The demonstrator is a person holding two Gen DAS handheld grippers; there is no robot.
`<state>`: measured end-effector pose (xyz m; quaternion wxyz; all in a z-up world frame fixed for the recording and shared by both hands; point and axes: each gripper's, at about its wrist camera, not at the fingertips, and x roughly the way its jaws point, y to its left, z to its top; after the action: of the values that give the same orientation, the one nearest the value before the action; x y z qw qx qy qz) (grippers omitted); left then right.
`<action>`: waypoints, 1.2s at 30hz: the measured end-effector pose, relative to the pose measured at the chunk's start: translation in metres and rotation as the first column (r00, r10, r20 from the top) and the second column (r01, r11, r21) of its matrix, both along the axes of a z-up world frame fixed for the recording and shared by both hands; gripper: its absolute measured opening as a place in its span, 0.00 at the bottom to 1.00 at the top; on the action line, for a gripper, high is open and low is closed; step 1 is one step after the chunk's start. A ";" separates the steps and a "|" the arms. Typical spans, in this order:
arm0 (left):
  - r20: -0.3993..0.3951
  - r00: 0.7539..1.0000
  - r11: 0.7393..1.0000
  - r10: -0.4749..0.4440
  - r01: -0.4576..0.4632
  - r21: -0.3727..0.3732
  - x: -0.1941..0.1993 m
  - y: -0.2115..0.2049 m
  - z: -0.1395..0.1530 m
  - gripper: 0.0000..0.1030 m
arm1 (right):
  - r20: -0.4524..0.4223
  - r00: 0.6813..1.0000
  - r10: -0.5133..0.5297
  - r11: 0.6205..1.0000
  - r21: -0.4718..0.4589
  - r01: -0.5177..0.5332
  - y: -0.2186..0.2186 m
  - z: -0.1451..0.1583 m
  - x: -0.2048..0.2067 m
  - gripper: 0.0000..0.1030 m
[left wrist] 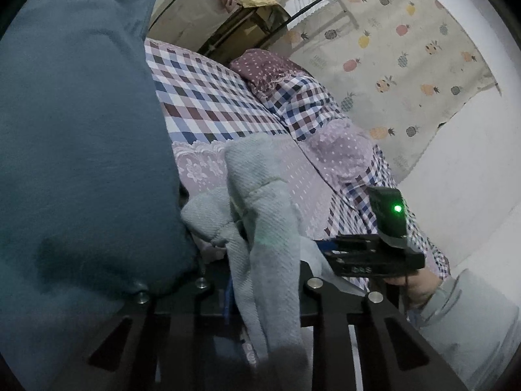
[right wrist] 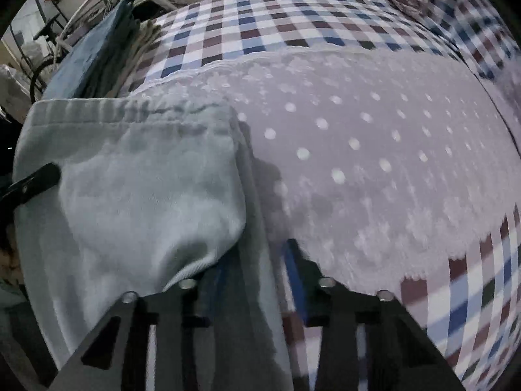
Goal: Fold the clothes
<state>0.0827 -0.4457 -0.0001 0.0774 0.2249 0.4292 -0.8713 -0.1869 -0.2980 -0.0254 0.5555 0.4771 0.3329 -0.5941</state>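
Pale grey-blue knit garment (right wrist: 130,189): pinched in left gripper (left wrist: 260,280) and right gripper (right wrist: 247,280), draped ahead over the lilac dotted lace bedcover (right wrist: 374,150); lower both corners level, keeping cloth taut.

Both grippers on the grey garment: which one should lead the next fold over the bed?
Probably right. The right gripper pinches the grey garment by its edge, with bare lilac bedcover ahead. The left gripper holds a bunched part, with a blue cloth crowding its view.

Matt ribbed-knit grey garment (right wrist: 130,195) on a lacy, dotted cloth cover (right wrist: 374,150).
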 end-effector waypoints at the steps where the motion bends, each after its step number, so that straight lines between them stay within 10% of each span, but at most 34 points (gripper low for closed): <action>1: 0.001 1.000 1.000 -0.002 0.002 0.004 0.000 -0.001 -0.001 0.19 | -0.015 1.000 0.005 1.000 -0.001 -0.005 -0.004 0.001 0.003 0.08; 9: -0.025 0.999 0.992 0.043 -0.045 -0.119 0.004 0.011 0.018 0.11 | -0.402 0.915 0.004 0.996 -0.081 -0.040 -0.005 0.048 0.038 0.04; 13: 0.139 0.989 0.994 0.049 -0.034 -0.105 -0.010 0.006 0.000 0.11 | -0.545 0.832 -0.104 0.994 -0.032 0.103 -0.022 0.019 0.028 0.02; 17: 0.161 0.986 0.993 0.042 -0.024 -0.114 -0.011 0.006 0.000 0.11 | -0.407 0.875 -0.261 0.965 -0.107 0.238 -0.025 0.031 -0.001 0.10; 21: 0.163 0.986 0.995 0.039 -0.024 -0.094 -0.009 0.005 -0.001 0.11 | -0.225 0.936 -0.269 0.961 -0.127 0.245 -0.013 0.049 -0.006 0.39; 36: 0.152 0.988 0.998 0.033 -0.024 -0.061 -0.008 0.001 -0.001 0.11 | -0.079 0.986 -0.147 0.989 -0.017 0.147 -0.069 0.015 0.005 0.32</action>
<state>0.0743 -0.4448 -0.0015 0.1293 0.2825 0.3993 -0.8626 -0.1819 -0.3675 -0.0103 0.4990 0.4732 0.3155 -0.6538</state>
